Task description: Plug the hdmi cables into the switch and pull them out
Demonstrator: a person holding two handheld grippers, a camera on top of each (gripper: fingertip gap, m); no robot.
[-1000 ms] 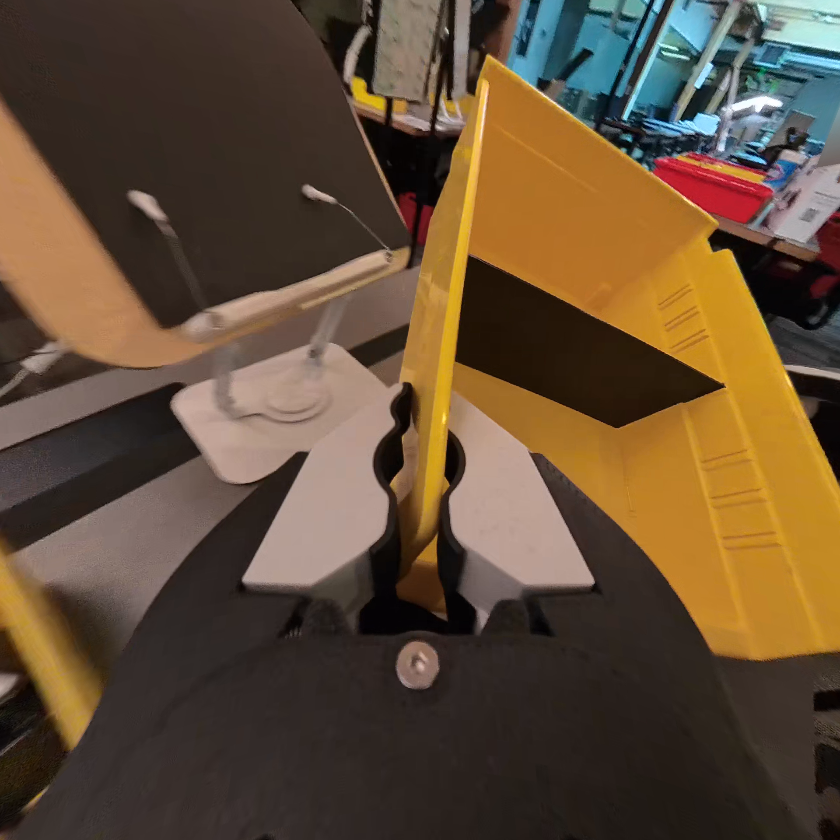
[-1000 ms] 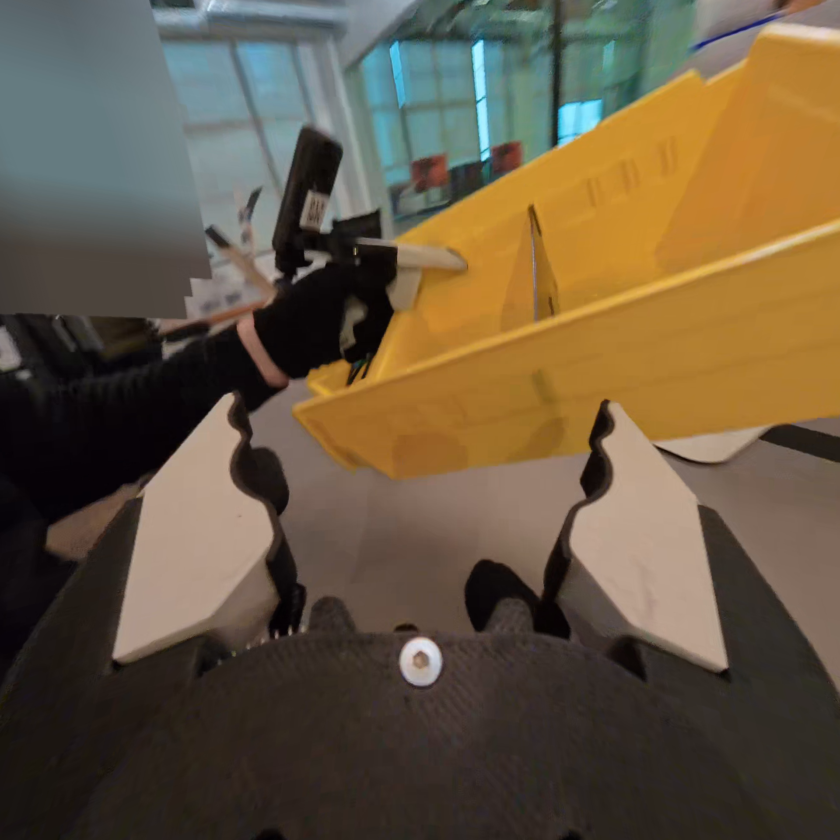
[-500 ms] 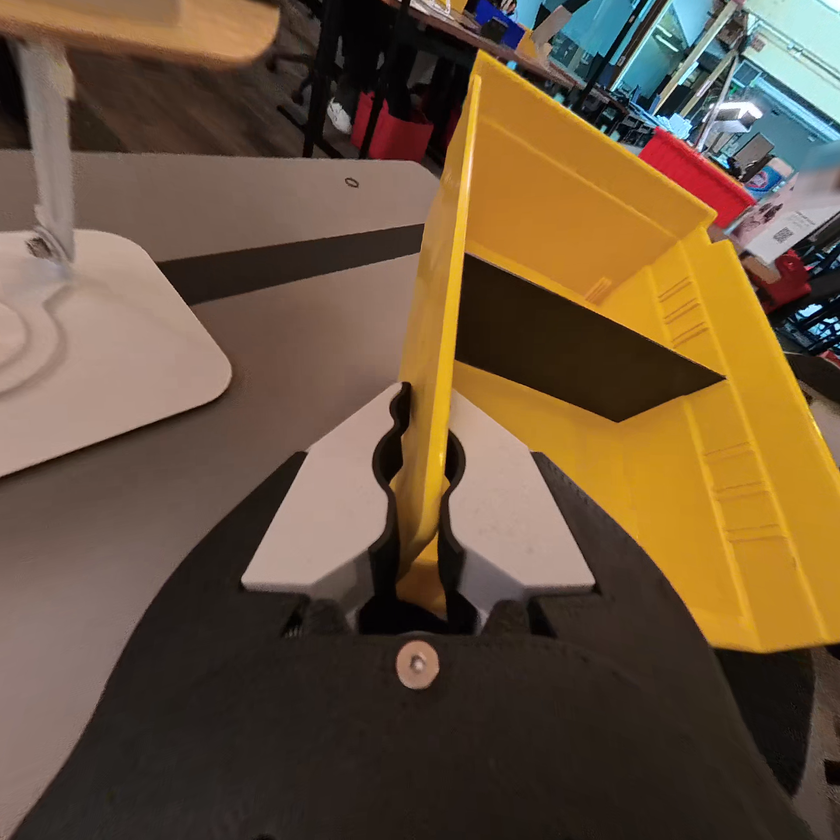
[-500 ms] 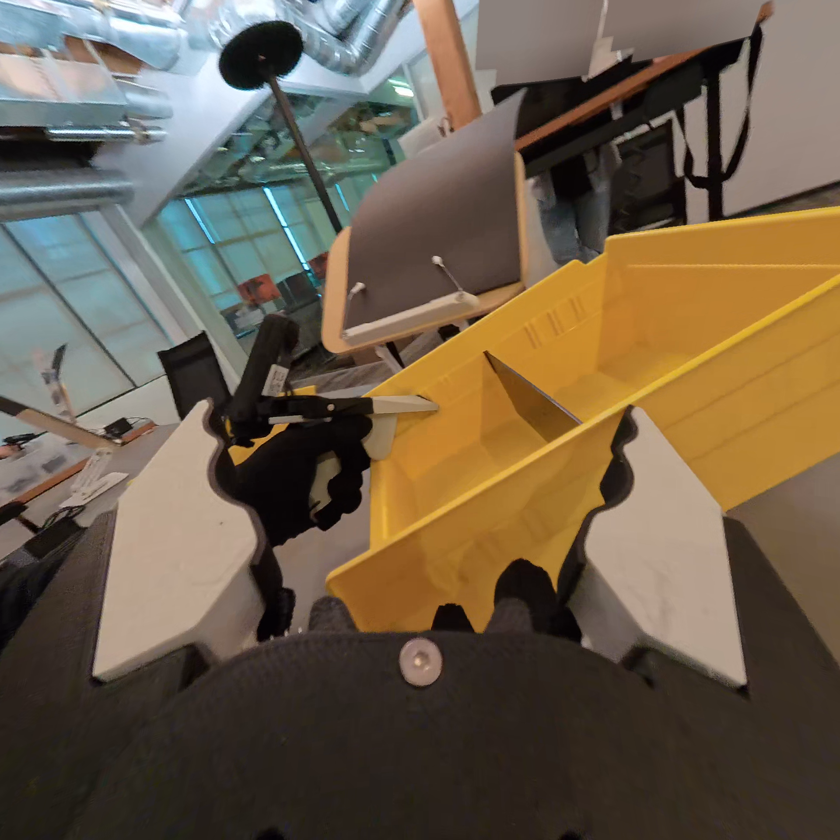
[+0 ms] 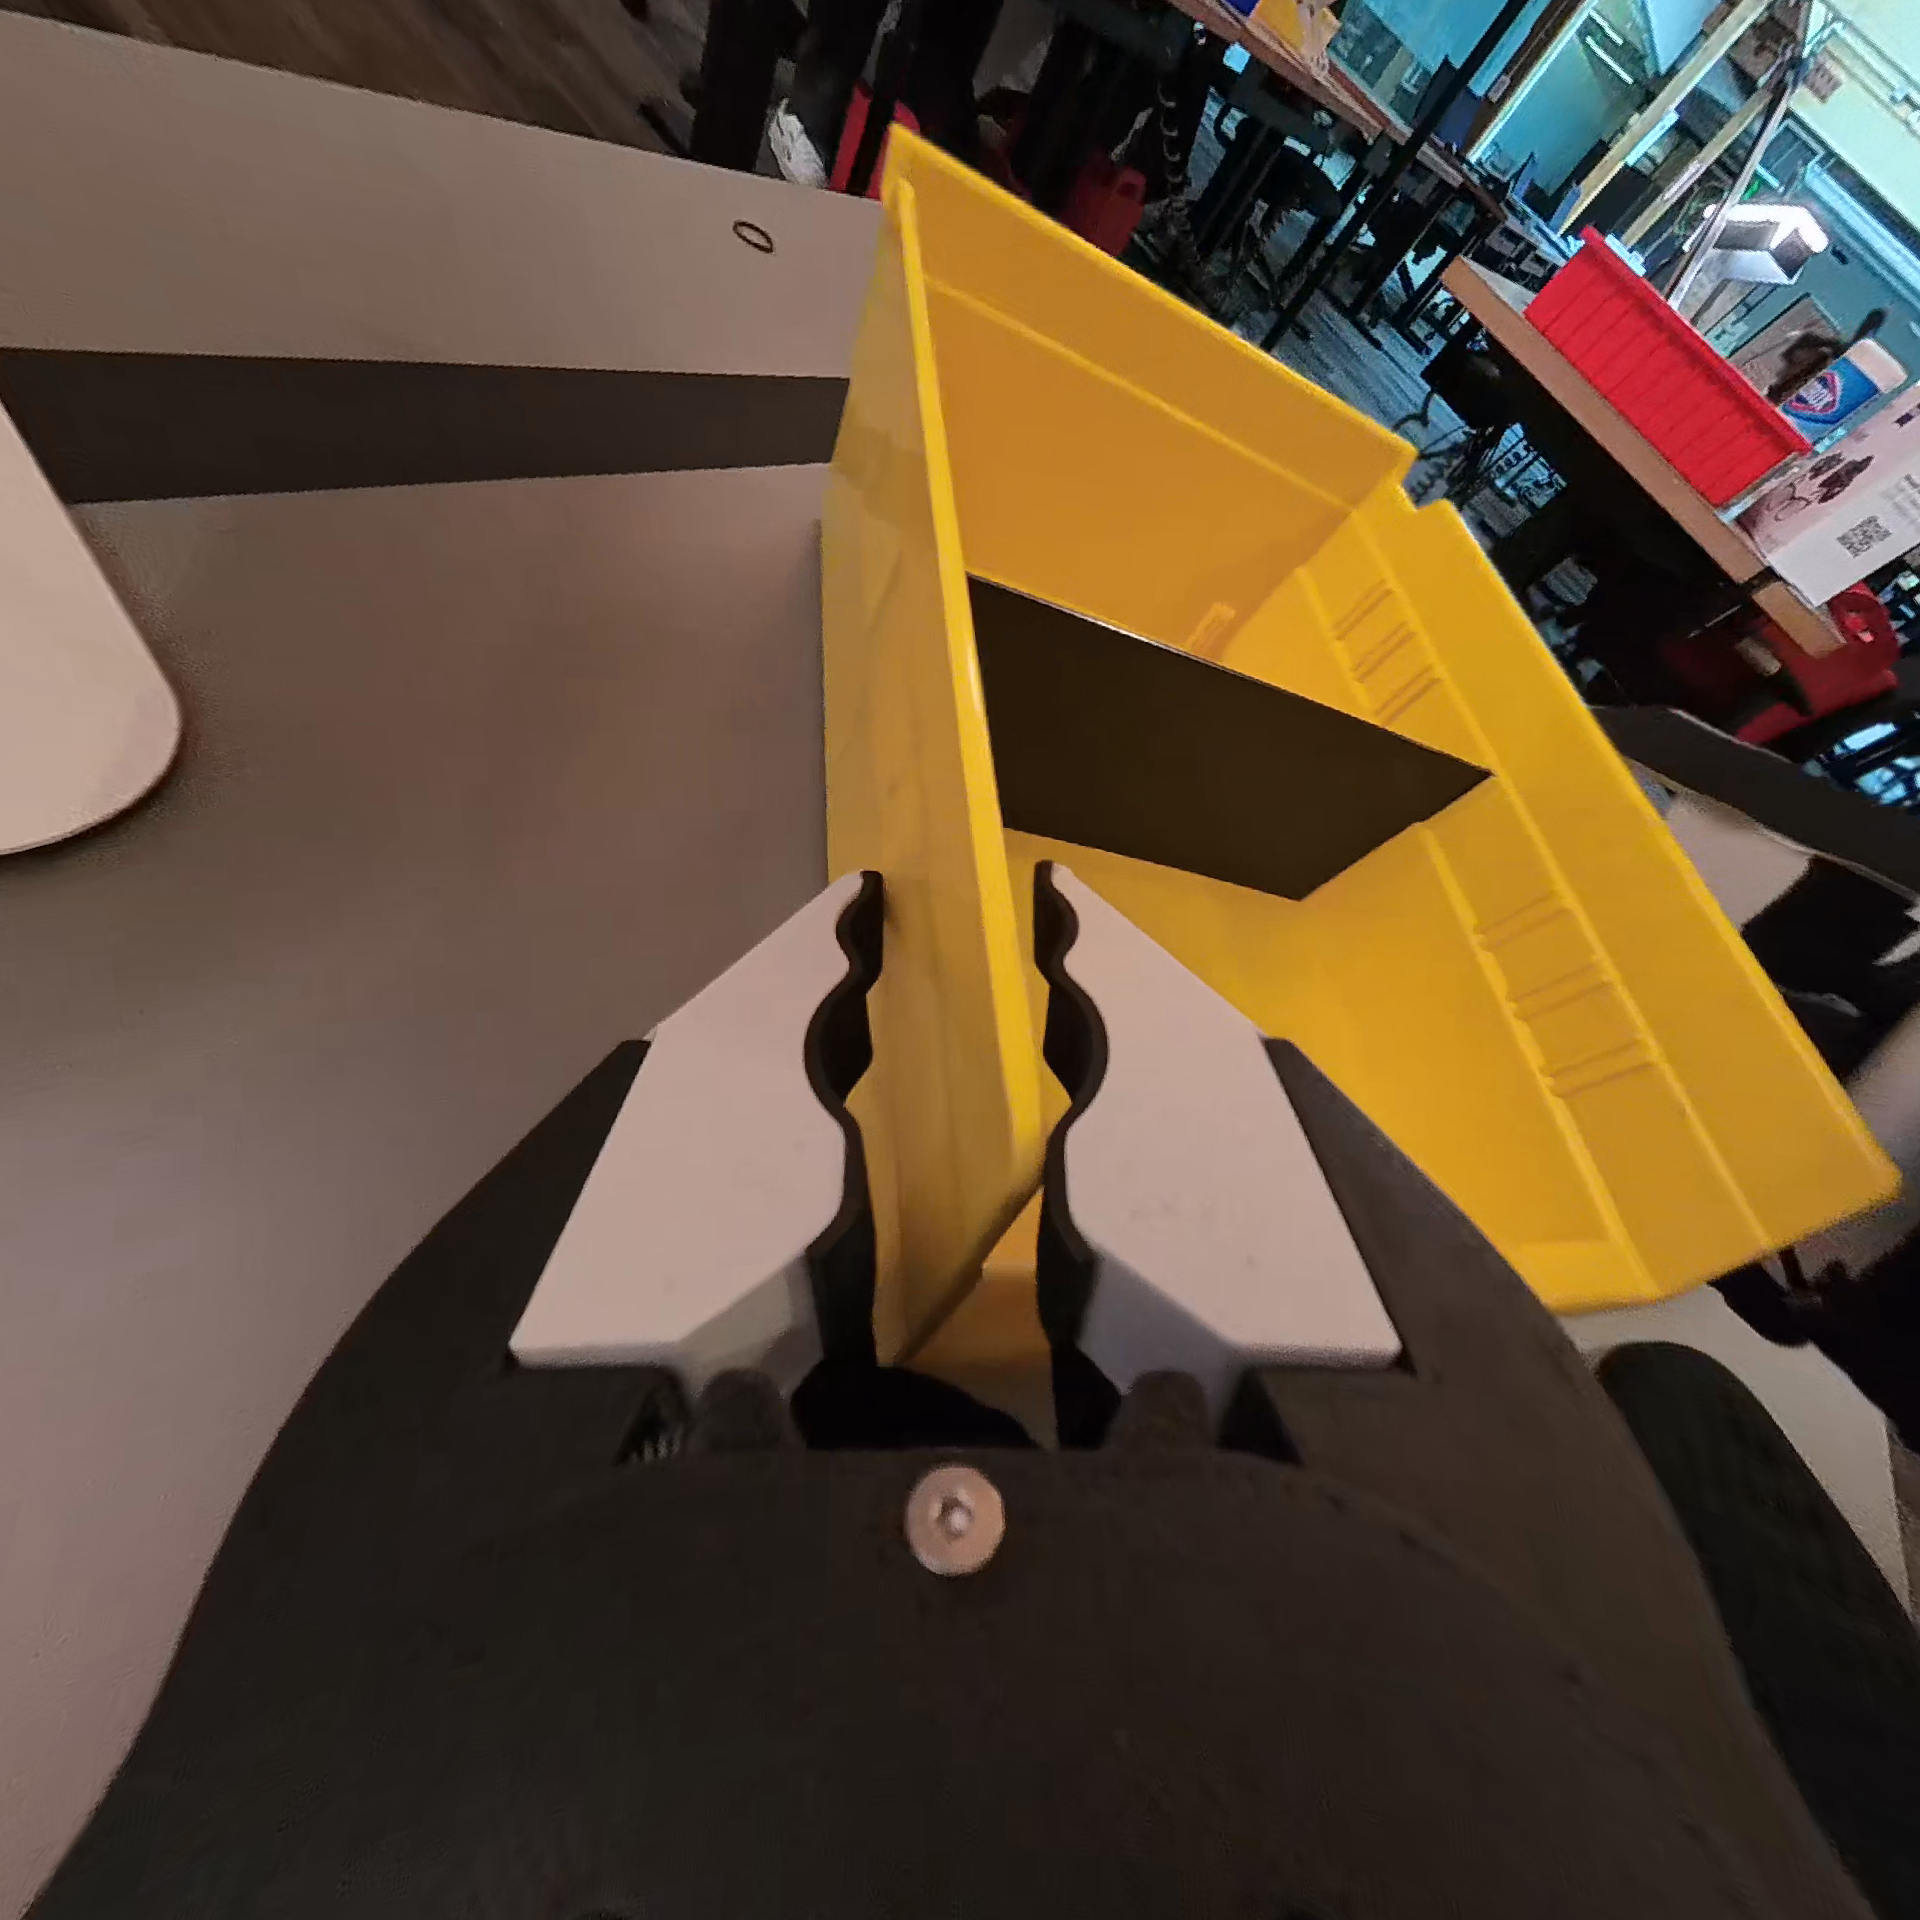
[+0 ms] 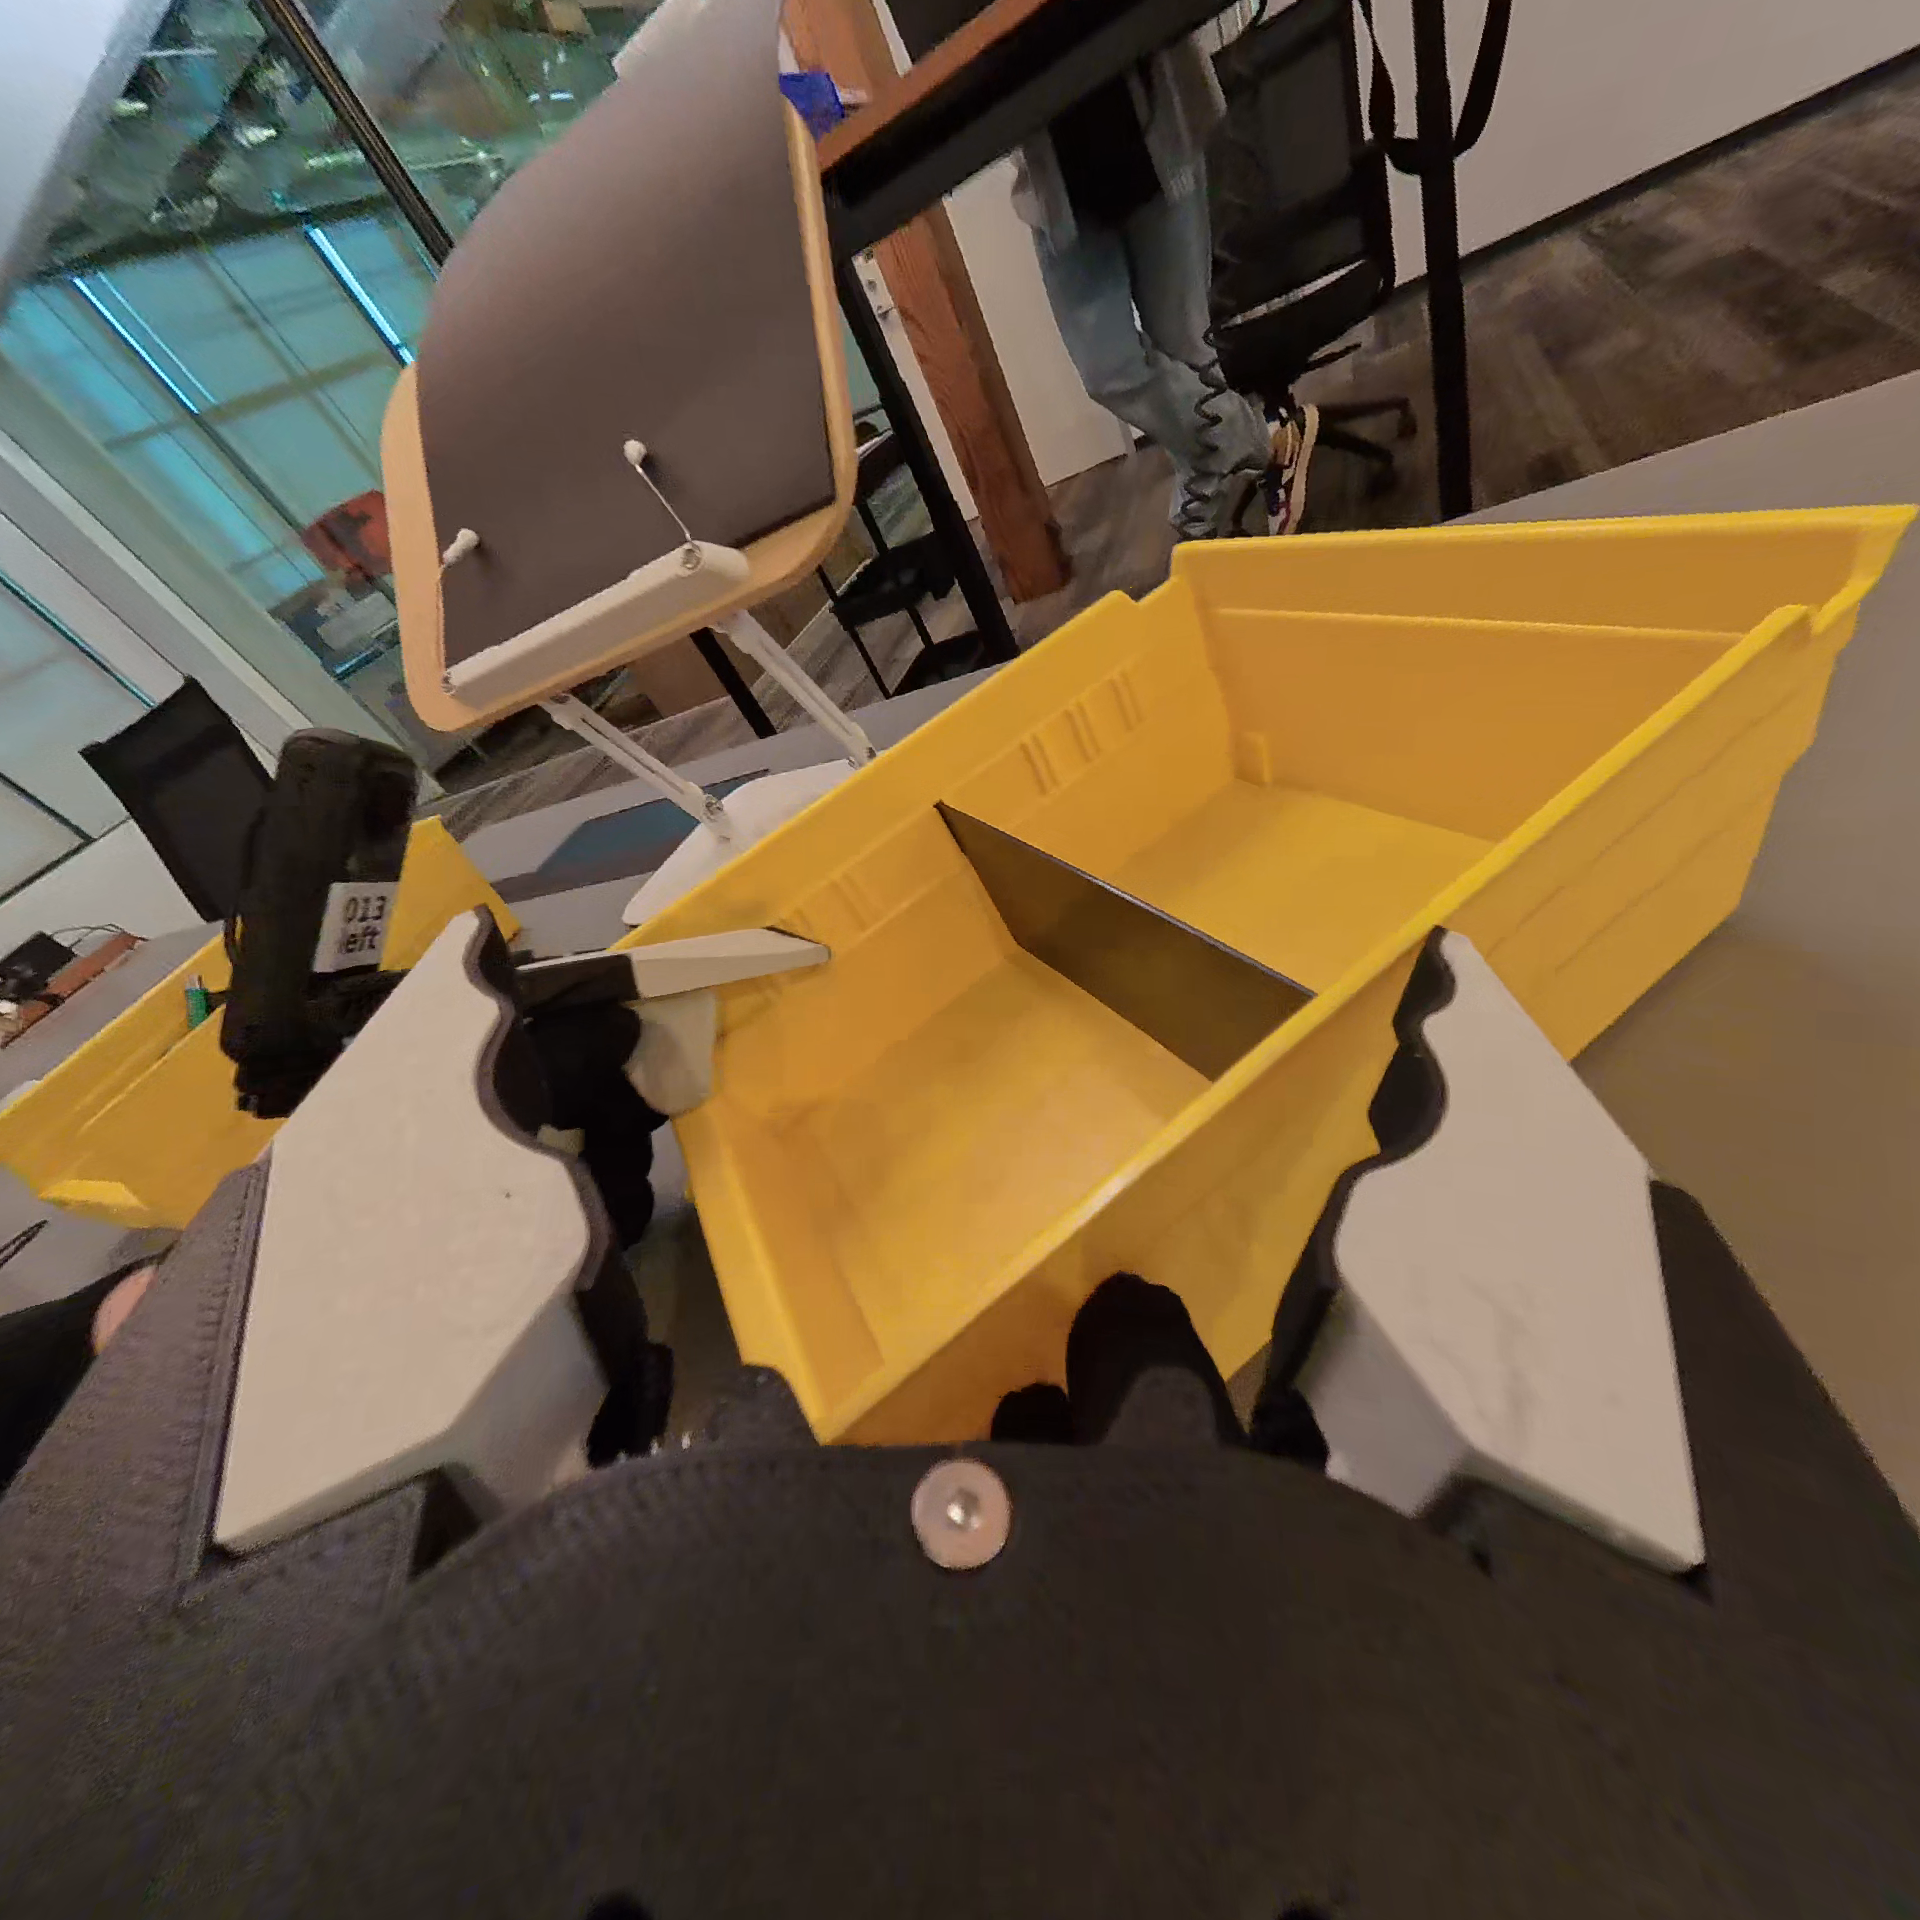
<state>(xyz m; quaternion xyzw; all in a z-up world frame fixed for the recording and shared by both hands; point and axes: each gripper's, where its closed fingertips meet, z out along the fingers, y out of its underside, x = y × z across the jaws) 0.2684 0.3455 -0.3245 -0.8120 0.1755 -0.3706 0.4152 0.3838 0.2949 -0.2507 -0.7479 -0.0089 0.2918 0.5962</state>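
No HDMI cable or switch shows in either view. My left gripper (image 5: 956, 883) is shut on the end of one long wall of a yellow bin (image 5: 1455, 1039), with a narrow gap between its jaws. The bin holds only a black divider (image 5: 1195, 769) and sits on the grey table (image 5: 416, 727). In the right wrist view the bin (image 6: 1351, 748) lies across the frame, and the left gripper's fingers (image 6: 727, 956) clasp its far wall at the left end. My right gripper (image 6: 961, 930) is wide open and empty, above the bin's near wall.
A stand with a dark, wood-edged board (image 6: 623, 364) is behind the bin, and its white base (image 5: 62, 665) is left of it. A second yellow bin (image 6: 135, 1122) lies at the far left. A person's legs (image 6: 1143, 312) and a table with red bins (image 5: 1642, 384) are beyond. The tips of one gripper are about 15 cm away from the tips of the other.
The bin came down from a raised tilt onto the table. My left jaws have widened a little around its wall. My right gripper swung over the bin's near wall and stayed open.
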